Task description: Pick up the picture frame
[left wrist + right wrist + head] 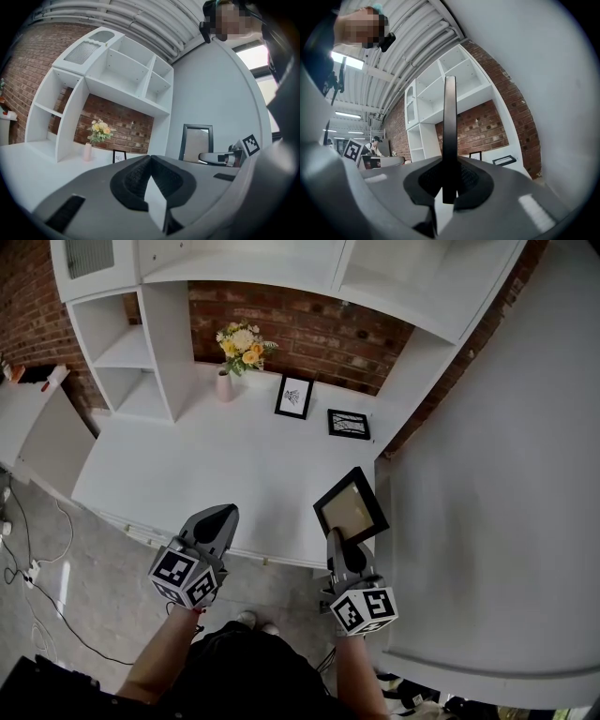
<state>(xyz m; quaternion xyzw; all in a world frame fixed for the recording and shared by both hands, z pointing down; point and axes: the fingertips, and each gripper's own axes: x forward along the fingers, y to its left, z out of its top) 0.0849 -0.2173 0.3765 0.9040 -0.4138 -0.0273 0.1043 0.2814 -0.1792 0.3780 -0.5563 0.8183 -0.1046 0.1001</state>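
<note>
My right gripper (336,538) is clamped on the near edge of the picture frame (351,505), which stands edge-on straight out of the jaws over the white desk (234,465); the left gripper (223,512) sits closed and empty alongside.

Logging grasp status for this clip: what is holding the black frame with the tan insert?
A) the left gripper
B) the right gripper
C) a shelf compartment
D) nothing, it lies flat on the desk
B: the right gripper is closed on the lower edge of the frame, which shows edge-on between its jaws in the right gripper view.
</note>
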